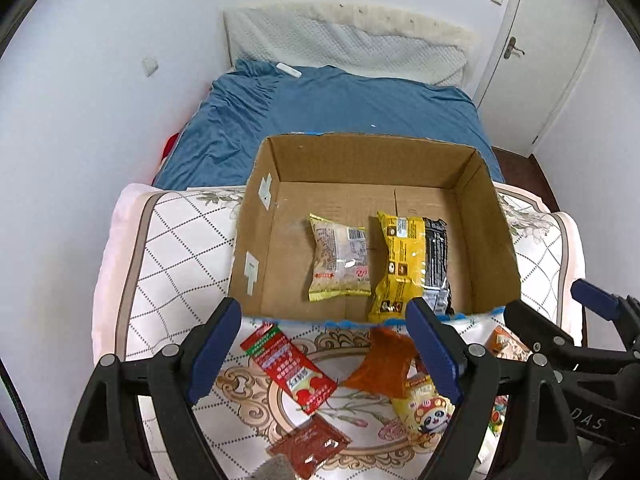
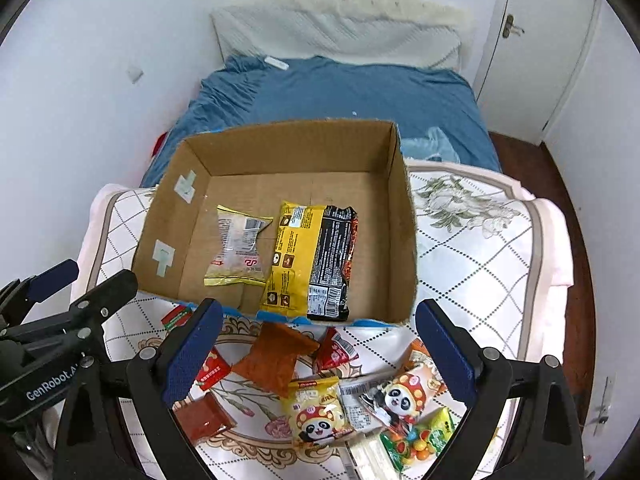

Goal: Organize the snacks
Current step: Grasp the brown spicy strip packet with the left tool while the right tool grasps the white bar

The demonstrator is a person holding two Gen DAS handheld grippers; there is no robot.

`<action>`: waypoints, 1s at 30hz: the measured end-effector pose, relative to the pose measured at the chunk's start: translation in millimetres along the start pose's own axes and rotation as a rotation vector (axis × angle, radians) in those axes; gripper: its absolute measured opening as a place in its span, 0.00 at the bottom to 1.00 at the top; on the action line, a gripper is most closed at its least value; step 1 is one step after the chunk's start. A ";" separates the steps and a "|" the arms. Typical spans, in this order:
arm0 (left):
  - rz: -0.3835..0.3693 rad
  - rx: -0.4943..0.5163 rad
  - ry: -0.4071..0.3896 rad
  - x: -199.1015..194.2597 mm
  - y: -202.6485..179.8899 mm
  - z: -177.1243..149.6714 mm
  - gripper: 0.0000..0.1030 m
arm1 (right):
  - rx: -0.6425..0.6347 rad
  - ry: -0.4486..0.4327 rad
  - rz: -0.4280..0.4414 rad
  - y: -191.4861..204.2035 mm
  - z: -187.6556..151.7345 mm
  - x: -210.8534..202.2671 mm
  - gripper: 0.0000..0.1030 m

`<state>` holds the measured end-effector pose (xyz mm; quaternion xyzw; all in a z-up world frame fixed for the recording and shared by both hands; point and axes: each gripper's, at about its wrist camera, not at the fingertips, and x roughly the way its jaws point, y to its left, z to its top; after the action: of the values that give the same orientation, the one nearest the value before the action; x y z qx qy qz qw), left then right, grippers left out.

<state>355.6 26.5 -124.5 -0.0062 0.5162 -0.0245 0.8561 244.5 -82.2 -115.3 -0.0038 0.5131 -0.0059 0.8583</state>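
An open cardboard box (image 1: 256, 224) (image 2: 404, 216) stands on a quilted mat. Inside lie a pale snack bag (image 1: 340, 258) (image 2: 240, 244) and a yellow and black noodle packet (image 1: 408, 264) (image 2: 312, 260). Loose snacks lie in front of the box: a red packet (image 1: 290, 368), an orange packet (image 1: 380, 364) (image 2: 272, 356), a dark red packet (image 1: 310, 446) (image 2: 202, 420), panda packets (image 1: 426, 408) (image 2: 316, 412) and a candy bag (image 2: 416, 440). My left gripper (image 1: 326, 354) is open and empty above the loose snacks. My right gripper (image 2: 320, 356) is open and empty above them too.
The white quilted mat (image 1: 168, 264) (image 2: 480, 248) covers the near end of a bed with a blue sheet (image 1: 340, 108) (image 2: 340, 92). A white padded headboard (image 1: 344, 40) stands at the far wall. A white door (image 1: 548, 48) is at the right.
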 end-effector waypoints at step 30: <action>0.058 0.356 0.469 117.8 -10.0 -165.3 0.81 | 0.046 0.637 -0.049 -64.6 -182.1 123.6 0.96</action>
<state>263.9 13.2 -305.4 0.1647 0.6874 -0.0912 0.7015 142.2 -148.7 -309.5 0.0051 0.7554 -0.0392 0.6540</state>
